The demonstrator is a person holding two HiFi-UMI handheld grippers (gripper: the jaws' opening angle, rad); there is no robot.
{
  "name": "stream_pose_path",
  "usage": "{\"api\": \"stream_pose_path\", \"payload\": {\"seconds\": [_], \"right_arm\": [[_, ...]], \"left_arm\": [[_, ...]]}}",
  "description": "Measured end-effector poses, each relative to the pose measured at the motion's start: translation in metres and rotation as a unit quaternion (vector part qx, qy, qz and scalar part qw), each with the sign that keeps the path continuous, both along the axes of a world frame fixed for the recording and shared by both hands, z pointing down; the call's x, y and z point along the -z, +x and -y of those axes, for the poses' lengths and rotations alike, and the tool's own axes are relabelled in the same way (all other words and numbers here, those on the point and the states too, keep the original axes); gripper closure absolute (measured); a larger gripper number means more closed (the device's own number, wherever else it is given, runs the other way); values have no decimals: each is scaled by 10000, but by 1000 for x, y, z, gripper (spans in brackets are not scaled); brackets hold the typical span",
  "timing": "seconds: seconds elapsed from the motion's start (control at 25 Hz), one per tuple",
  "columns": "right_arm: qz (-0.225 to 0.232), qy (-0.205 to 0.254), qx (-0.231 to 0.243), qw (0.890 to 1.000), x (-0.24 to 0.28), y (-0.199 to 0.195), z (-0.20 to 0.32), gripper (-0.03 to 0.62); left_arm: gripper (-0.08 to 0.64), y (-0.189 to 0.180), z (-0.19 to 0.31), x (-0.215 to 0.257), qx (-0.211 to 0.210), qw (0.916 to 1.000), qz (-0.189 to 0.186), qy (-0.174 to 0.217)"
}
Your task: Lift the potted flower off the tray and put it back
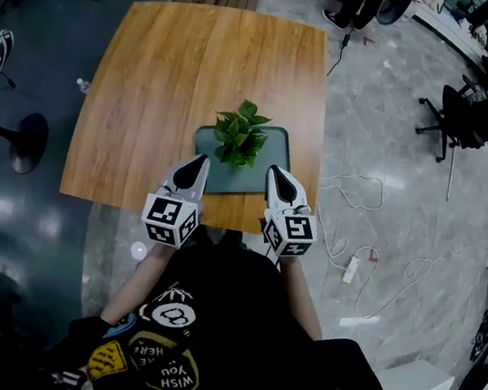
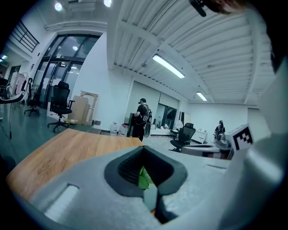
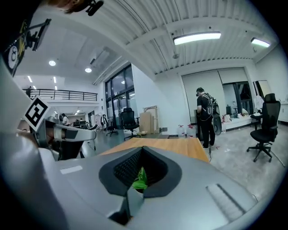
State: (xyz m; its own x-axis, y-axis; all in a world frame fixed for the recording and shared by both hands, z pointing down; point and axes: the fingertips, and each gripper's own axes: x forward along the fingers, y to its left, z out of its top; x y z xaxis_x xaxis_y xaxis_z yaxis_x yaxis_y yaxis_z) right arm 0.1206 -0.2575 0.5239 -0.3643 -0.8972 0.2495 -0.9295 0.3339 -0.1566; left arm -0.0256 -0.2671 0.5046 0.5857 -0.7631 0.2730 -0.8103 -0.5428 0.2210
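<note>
Head view: potted flower stands in the tray on the table

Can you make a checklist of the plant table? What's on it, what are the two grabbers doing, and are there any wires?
Surface: wooden table, holding only the tray.
Job's things: plant stands on the tray, near the person's edge.
Clutter: nothing seen on the table.
Grippers: left gripper and right gripper both shut, empty, either side of the plant, not gripping it.
Cables: white cables and a power strip on the floor.
Surroundings: office chairs, a person standing far off.
</note>
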Motion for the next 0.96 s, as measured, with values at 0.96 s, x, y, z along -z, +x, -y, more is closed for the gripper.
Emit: {"api": "stream_pose_path", "payload": {"seconds": [0.96], "right_arm": [[49,-260,88,9996,-3,-16,2,592]], "left_arm": [[561,1,-2,18,-304,9994,-135,127]]}}
